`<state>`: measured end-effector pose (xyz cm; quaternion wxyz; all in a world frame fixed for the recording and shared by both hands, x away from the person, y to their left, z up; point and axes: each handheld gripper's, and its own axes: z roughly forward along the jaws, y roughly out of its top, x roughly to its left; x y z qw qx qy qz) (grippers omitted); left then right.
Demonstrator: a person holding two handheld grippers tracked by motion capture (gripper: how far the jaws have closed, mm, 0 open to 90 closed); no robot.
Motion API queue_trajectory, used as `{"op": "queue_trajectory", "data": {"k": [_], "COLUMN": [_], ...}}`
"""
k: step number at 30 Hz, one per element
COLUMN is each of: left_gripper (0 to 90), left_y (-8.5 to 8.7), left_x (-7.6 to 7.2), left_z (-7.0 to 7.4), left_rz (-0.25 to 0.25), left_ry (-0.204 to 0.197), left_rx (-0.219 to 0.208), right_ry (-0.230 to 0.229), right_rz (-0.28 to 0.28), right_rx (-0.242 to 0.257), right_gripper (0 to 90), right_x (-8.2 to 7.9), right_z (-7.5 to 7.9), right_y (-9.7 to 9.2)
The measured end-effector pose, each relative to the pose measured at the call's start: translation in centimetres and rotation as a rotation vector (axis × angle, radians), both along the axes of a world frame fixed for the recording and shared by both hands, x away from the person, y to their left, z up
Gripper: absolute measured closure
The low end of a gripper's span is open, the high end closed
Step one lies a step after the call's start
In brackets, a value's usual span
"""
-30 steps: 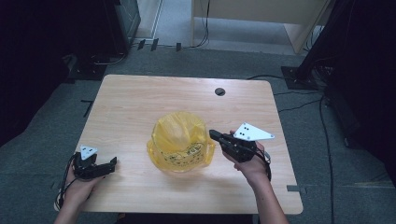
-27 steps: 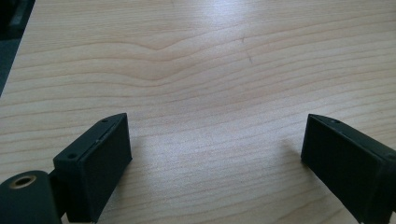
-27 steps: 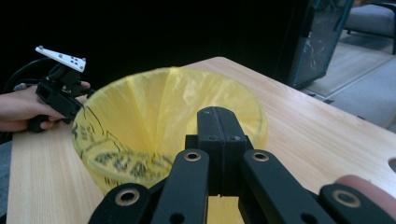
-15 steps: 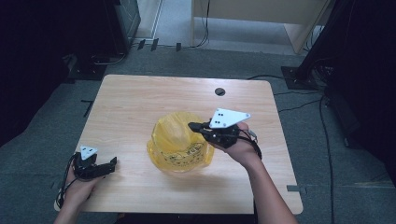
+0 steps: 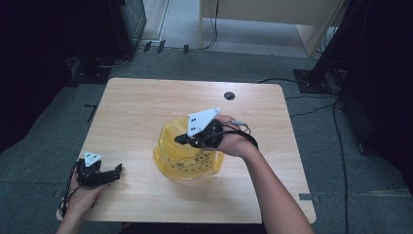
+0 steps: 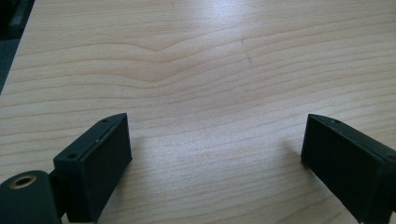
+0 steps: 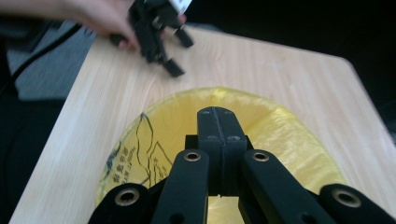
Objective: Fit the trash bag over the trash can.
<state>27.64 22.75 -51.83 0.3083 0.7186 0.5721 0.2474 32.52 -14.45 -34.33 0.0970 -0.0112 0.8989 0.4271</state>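
A yellow plastic bag (image 5: 187, 157) lies crumpled near the middle of the wooden counter (image 5: 146, 105), slightly toward the near edge. The right gripper (image 5: 179, 140) hangs over the bag's far part, pointing left; its jaws are pressed flat together with nothing between them, and the bag lies beneath. The left gripper (image 5: 117, 170) rests at the near left corner, jaws spread wide over bare wood, well apart from the bag.

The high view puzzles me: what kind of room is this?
Probably a lab or office workspace: a light wooden table stands on grey carpet, cables trail across the floor, and dark equipment stands surround it. A yellow plastic bag sits on the table.
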Motion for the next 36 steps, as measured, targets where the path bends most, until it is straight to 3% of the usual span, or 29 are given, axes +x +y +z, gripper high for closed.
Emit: {"op": "queue_trajectory", "data": {"k": [3,4,5,6,7,8,10,11,12,13,16,21,27,33,35,36], "left_gripper": [8.0,8.0,8.0,8.0,8.0,8.0,8.0,8.0,8.0,8.0,8.0,8.0,8.0,8.1,8.1,8.1], "left_y": [0.0,-0.1,-0.1,-0.1,-0.1,-0.1,-0.2,-0.2,-0.2,-0.2,-0.2,-0.2,-0.2,-0.2,-0.2,-0.2], "left_x": [0.0,0.0,0.0,0.1,0.1,0.1,0.2,0.2,0.2,0.2,0.2,0.2,0.2,0.2,0.2,0.2], "left_z": [0.0,0.0,0.0,0.0,0.0,0.0,0.0,0.0,0.0,0.0,0.0,0.0,0.0,0.0,0.0,0.0], "left_rz": [0.001,0.000,0.000,0.000,0.000,0.000,0.001,0.001,0.000,0.000,-0.001,-0.001,-0.001,-0.001,-0.001,-0.001], "left_ry": [0.002,0.001,0.001,0.001,0.001,0.001,0.001,0.001,0.000,0.000,0.001,0.001,0.001,0.001,0.001,0.000], "left_rx": [0.001,0.002,0.002,0.000,0.000,0.000,0.001,0.001,0.000,0.000,0.000,0.000,0.000,0.000,0.000,0.000], "right_ry": [-0.006,-0.012,-0.012,-0.034,-0.034,-0.057,-0.078,-0.078,-0.086,-0.086,-0.084,-0.060,-0.030,-0.054,-0.047,-0.013], "right_rz": [0.037,0.082,0.082,0.112,0.112,0.147,0.187,0.187,0.215,0.215,0.276,0.326,0.344,0.374,0.382,0.383], "right_rx": [-0.044,-0.079,-0.079,-0.129,-0.129,-0.194,-0.253,-0.253,-0.306,-0.306,-0.382,-0.430,-0.494,-0.563,-0.583,-0.596], "right_gripper": [90.0,90.0,90.0,90.0,90.0,90.0,90.0,90.0,90.0,90.0,90.0,90.0,90.0,90.0,90.0,90.0], "right_x": [0.4,0.6,0.6,0.8,0.8,0.8,0.9,0.9,1.0,1.0,1.3,1.3,1.8,1.9,2.0,2.3], "right_z": [-0.1,-0.2,-0.2,-0.2,-0.2,-0.3,-0.5,-0.5,-0.8,-0.8,-1.6,-2.7,-4.5,-6.1,-6.7,-7.4], "right_y": [0.4,0.9,0.9,1.6,1.6,2.3,3.1,3.1,3.8,3.8,5.2,7.1,8.1,9.0,9.3,9.5]}}
